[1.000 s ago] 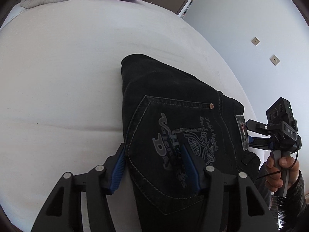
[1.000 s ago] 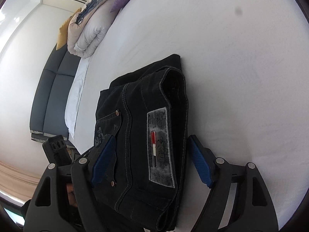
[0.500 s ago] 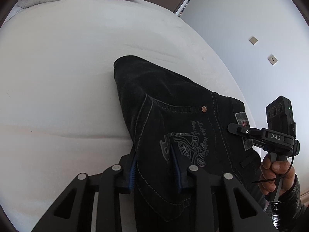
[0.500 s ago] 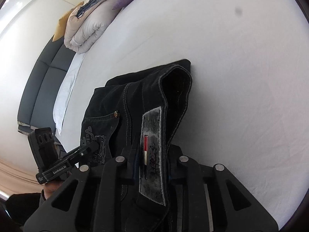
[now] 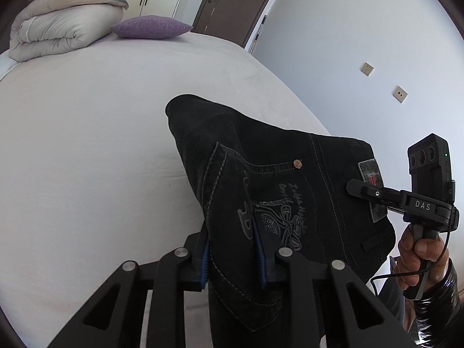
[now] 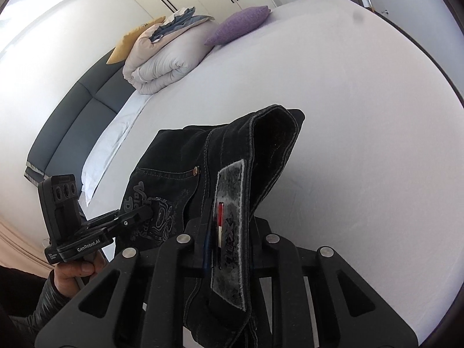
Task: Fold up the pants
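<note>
The folded black jeans (image 5: 261,174) are held up off the white bed (image 5: 87,145). My left gripper (image 5: 233,256) is shut on the pocket side of the bundle, beside the embroidered back pocket. My right gripper (image 6: 229,240) is shut on the waistband end, right at the grey patch label (image 6: 229,232). The jeans also show in the right wrist view (image 6: 179,168), folded over with the waistband curling upward. Each gripper shows in the other's view: the right one (image 5: 352,188) and the left one (image 6: 146,211).
A rolled beige duvet (image 5: 58,29) and a purple pillow (image 5: 150,27) lie at the far end of the bed. A dark headboard (image 6: 72,127) runs along the left in the right wrist view. A wall with sockets (image 5: 366,69) stands to the right, and a dark door (image 5: 232,3) beyond.
Both grippers closed on the folded jeans, left on the pocket side and right on the waistband label, then lifted the bundle up off the bed.
</note>
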Motion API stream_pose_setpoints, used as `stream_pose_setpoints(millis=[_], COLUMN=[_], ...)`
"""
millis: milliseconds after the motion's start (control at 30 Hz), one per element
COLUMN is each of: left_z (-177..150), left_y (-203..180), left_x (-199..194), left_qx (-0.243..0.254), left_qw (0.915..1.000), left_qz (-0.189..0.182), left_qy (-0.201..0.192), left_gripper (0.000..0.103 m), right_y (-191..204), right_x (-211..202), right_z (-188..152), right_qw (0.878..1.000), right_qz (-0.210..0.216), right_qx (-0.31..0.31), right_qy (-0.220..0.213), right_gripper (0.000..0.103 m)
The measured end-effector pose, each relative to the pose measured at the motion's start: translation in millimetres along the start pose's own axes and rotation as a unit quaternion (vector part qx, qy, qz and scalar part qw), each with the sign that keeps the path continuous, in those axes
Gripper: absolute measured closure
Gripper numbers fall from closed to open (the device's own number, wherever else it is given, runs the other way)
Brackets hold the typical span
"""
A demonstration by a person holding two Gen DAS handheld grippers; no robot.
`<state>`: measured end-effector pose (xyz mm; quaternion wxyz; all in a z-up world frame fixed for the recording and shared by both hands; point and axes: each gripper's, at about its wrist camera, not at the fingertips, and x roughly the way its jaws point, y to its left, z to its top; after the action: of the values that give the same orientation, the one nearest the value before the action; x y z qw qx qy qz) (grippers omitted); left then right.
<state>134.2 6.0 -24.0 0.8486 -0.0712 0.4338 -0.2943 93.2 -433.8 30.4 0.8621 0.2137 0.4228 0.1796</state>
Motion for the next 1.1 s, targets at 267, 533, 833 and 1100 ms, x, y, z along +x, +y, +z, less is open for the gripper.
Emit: stream_pose_setpoints(millis=[267,533,833,1100], left_z=[6.4,-16.3,-41.4,-54.4], left_y=[16.4,28.4,-17.7,-93.4], left_x=[70.6,70.8,-30.8,-136.6], left_qx=[-0.008,-0.028,0.038,0.138], left_qw=[0.9990,0.9991,0.9897,0.9248], left_qz=[0.020,0.021,0.090,0.225], left_qy=[0.039,0.023,-0.105,-0.274], left_gripper=[0.071,0.049,0.020,0.000], right_y=[-83.3,-134.4,-103.0,6.0], right_x=[51.6,51.0,-50.6,-154.1], right_z=[23.4,0.0,-32.5,-66.6], right_qw=[0.998,0.994,0.993,0.950], right_qz=[-0.008,0.033,-0.049,-0.126], right_qx=[0.043,0.103,0.055,-0.067], right_qy=[0.035,0.018,-0.092,-0.278], right_gripper=[0.083,0.067,0.057,0.022])
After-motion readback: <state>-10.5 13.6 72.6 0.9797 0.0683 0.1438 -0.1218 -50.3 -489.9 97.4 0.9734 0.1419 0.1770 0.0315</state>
